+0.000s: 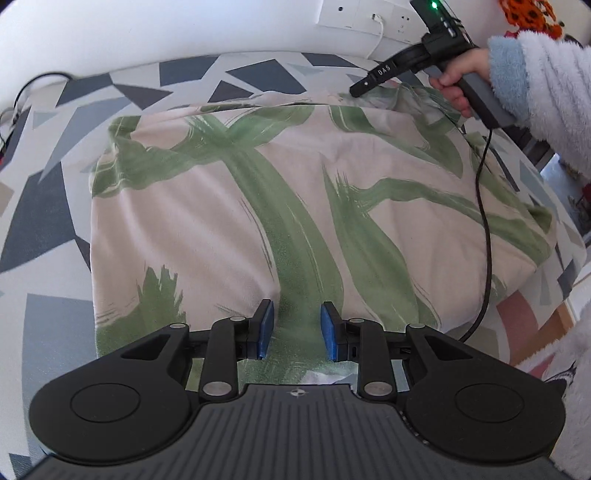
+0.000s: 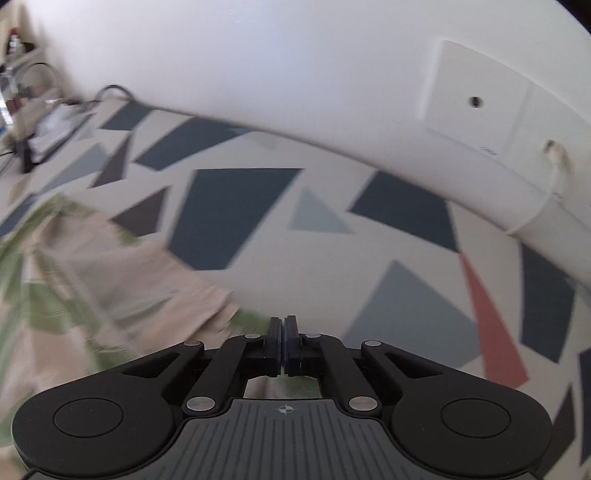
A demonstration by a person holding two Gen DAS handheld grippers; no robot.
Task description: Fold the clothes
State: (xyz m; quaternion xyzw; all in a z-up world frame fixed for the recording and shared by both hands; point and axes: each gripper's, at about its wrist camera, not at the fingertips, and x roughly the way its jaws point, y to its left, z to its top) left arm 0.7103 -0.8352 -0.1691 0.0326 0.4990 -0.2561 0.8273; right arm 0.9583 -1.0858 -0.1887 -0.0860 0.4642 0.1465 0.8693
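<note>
- The left gripper (image 1: 295, 332) hovered low at 6 o'clock over the near edge of the folded garment (image 1: 295, 206), its blue pads (image 1: 265, 328) apart, nothing between them.
- The pink, green-brushed garment lay spread across the geometric-print sheet (image 1: 44, 221).
- At 1 o'clock, the right gripper (image 1: 364, 86) reached the garment's far corner, gripped by a hand (image 1: 458, 79); its fingers were pressed together, cloth beneath them.
- Beyond, a wall socket (image 1: 362, 16) held a white cable (image 1: 378, 33).

A white wall (image 1: 184, 26) with sockets (image 1: 365, 16) (one plugged) backs the geometric-patterned bedsheet (image 1: 40, 221).
</note>
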